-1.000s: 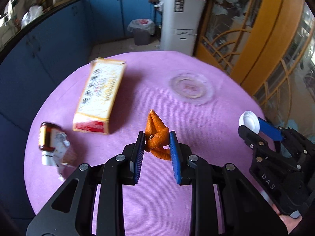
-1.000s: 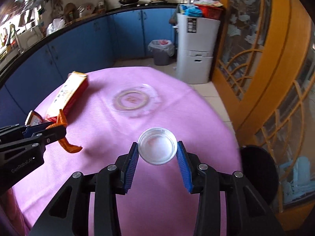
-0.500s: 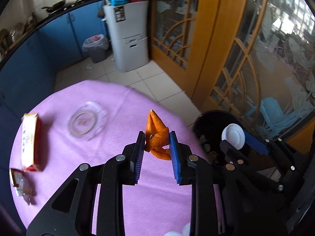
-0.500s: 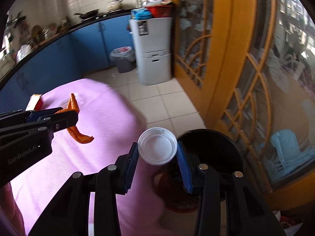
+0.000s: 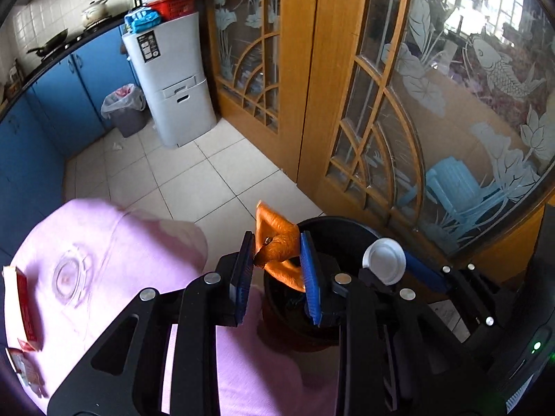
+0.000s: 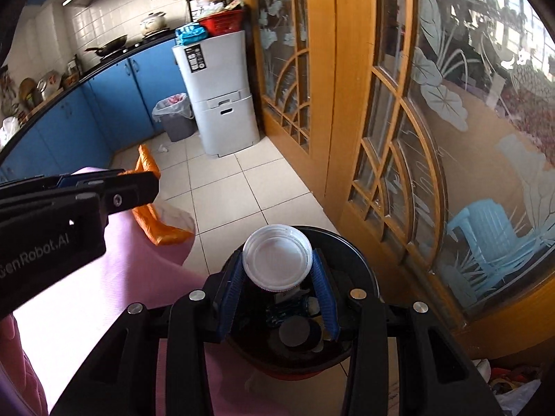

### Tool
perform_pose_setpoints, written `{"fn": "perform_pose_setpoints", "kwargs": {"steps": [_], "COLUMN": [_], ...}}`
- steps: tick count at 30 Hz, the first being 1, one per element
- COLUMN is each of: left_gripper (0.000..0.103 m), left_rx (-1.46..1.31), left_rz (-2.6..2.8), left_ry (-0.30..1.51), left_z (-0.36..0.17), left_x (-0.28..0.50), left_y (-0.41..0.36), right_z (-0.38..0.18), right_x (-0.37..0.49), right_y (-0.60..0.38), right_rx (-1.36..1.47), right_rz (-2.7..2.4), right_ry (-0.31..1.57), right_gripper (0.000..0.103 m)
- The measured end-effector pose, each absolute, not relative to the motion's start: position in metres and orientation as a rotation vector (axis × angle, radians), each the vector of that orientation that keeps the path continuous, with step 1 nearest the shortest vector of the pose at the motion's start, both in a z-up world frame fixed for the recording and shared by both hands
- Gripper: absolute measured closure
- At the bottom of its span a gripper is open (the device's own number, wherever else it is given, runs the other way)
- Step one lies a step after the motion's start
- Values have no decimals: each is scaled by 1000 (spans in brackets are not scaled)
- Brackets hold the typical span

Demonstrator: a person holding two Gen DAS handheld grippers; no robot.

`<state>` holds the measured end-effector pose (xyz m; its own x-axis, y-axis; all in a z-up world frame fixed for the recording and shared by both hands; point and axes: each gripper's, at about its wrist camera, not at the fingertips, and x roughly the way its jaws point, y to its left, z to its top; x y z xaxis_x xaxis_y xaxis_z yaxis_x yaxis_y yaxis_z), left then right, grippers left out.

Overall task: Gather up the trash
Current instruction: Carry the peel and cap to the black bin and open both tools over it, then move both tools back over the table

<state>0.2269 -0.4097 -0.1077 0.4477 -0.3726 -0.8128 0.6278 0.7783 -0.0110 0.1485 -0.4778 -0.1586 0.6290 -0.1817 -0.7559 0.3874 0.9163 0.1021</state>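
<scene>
Both grippers swung from table to black bin, jaws clenching orange peel and white cap.

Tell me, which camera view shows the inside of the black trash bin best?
The right wrist view: it looks down into the black trash bin, and discarded items show at its bottom. In the left wrist view the black trash bin is mostly hidden behind the gripper; its inside looks dark.

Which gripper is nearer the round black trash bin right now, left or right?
Right. The right gripper, holding a white plastic lid, sits over the round black trash bin. The left gripper, holding an orange wrapper, is at its table-side rim.
</scene>
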Motion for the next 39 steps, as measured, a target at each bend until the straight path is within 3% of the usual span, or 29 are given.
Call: {"fn": "perform_pose_setpoints", "kwargs": {"steps": [2, 3, 6, 7, 20, 21, 23, 33, 39], "left_gripper": [73, 67, 14, 11, 10, 10, 10, 10, 10], "left_rx": [315, 317, 292, 280, 268, 264, 256, 220, 162], "left_rz": [-645, -646, -639, -635, -535, -531, -518, -480, -403], "left_ry": [927, 928, 883, 858, 844, 844, 842, 838, 835], "left_z": [-108, -108, -100, -97, -90, -90, -88, -79, -70], "left_x": [230, 231, 232, 231, 244, 244, 247, 245, 240], "left_y": [-420, -423, -427, -425, -396, -392, -384, -343, -274], "right_z": [-161, -162, -164, -164, -168, -168, -166, -152, -137], "right_x": [149, 149, 148, 147, 153, 154, 155, 154, 161], "right_y": [-485, -488, -492, -494, -494, -494, -495, -485, -442], "right_rx": [293, 301, 312, 317, 329, 334, 341, 337, 295], "right_rz": [-331, -332, -328, -330, -322, -322, -319, -318, -240], "right_ry": [833, 834, 828, 827, 826, 822, 811, 797, 794], "right_gripper": [64, 64, 63, 63, 62, 57, 27, 26, 26]}}
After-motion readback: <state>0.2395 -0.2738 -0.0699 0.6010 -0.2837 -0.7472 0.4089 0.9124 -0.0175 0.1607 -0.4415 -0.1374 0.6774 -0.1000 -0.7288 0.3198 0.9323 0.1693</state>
